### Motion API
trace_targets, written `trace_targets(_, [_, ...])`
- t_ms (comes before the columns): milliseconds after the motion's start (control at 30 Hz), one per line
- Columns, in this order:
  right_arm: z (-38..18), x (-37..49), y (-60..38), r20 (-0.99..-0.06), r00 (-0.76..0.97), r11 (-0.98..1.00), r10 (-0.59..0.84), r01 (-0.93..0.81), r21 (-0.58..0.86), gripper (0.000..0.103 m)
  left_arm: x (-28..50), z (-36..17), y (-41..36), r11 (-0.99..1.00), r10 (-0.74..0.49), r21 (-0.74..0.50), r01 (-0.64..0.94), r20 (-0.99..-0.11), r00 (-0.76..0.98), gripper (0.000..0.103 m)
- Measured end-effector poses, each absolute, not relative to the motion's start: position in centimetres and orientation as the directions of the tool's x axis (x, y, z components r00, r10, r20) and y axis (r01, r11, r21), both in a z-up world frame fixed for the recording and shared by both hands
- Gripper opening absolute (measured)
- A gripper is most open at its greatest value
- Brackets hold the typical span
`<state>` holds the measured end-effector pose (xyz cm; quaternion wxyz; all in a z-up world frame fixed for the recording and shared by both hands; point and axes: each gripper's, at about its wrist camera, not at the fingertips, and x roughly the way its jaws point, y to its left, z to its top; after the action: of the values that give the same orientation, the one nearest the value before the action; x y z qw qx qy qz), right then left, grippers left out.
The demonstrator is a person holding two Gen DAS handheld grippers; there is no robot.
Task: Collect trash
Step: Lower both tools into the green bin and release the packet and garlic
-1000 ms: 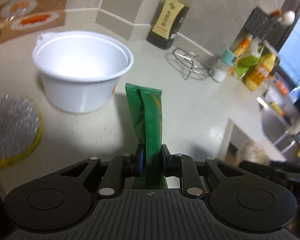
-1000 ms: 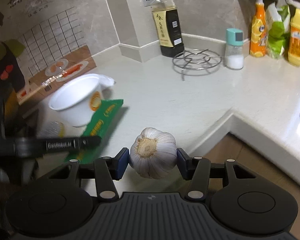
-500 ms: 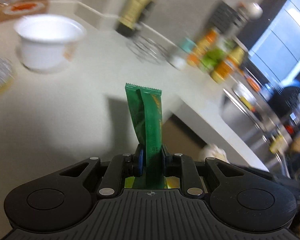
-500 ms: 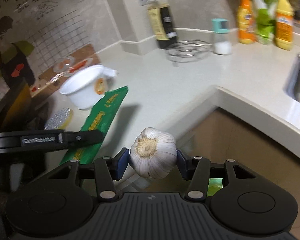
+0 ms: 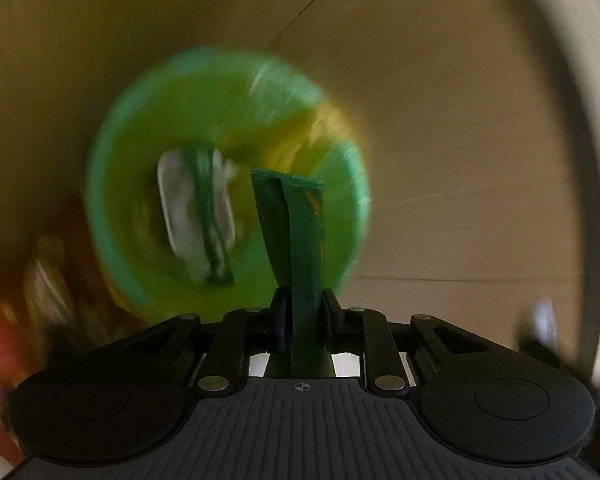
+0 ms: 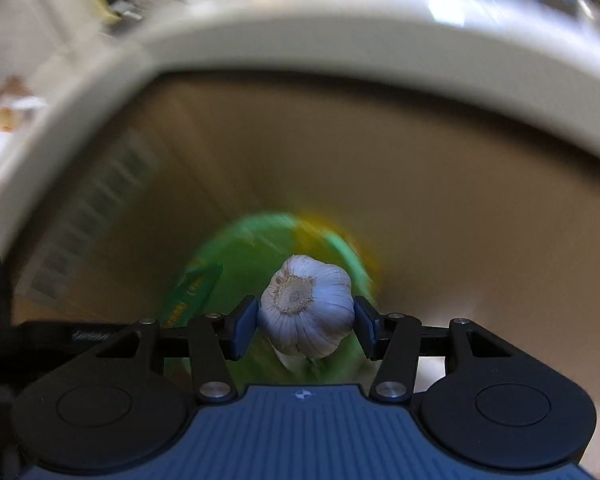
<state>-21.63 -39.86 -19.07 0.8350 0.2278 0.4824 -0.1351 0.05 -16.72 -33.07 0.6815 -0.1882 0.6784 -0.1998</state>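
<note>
My left gripper is shut on a green sachet wrapper that stands up between the jaws. Below it is a round green trash bin, blurred, with a white and green packet inside. My right gripper is shut on a white garlic bulb and holds it above the same green bin. The green sachet and the left gripper's black arm show at the left of the right wrist view.
Brown cabinet fronts surround the bin. The pale countertop edge curves overhead in the right wrist view. Blurred reddish objects lie at the lower left beside the bin.
Both grippers have swung away from the countertop and down below its edge, over the green bin. Each still holds its item: the sachet and the garlic.
</note>
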Motion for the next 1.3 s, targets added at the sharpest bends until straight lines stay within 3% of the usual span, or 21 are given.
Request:
trace_targets(233, [-27.2,-26.1,-42.3,-0.935,0.355,0.802,0.019,0.553,0.226,0.051,5.7,-46.1,-18.7,0.882,-0.435,-0.416,-0.222,-0.9,-0.04,0.023])
trace_targets(333, [-29.8,-27.0,-42.6,-0.943,0.332,0.779,0.035,0.581,0.233,0.051,6.8,-49.0,-19.9,0.902,-0.395,-0.381,-0.206,-0.918,-0.032,0.036])
trace_targets(433, [-31.6,-26.7,-42.2,-0.951,0.307,0.776,0.044,0.589,0.226,0.051,7.0,-50.3,-19.9,0.899,-0.401,-0.389,-0.201,-0.916,-0.017,0.036])
trace_targets(533, [-32.5,-25.9,-42.0,-0.954,0.295,0.793,0.055,0.567,0.221,0.051,6.6,-49.9,-18.8,0.855,-0.462,-0.453,-0.254,-0.886,0.026,0.035])
trace_targets(767, [-32.9,-22.0,-41.4,-0.952,0.302,0.872,0.059,0.448,0.196,0.051,5.0,-43.8,-16.0,0.8,-0.547,-0.57,-0.184,-0.821,0.166,0.035])
trace_targets(1000, [-34.9,-13.6,-37.2,-0.934,0.312,0.942,0.174,0.223,0.25,0.051,1.3,-38.2,-11.4,0.831,-0.49,-0.53,-0.166,-0.84,0.233,0.035])
trace_targets(1167, [-38.9,-6.6,-32.7,-0.94,0.291,0.979,0.179,0.042,0.199,0.051,0.1,-38.7,-10.4,0.858,-0.457,-0.498,-0.124,-0.851,0.258,0.035])
trace_targets(1300, [-40.4,-3.2,-32.6,-0.94,0.26,0.969,0.219,0.055,0.241,0.051,-0.8,-39.0,-9.3,0.852,-0.462,-0.505,-0.135,-0.849,0.257,0.035])
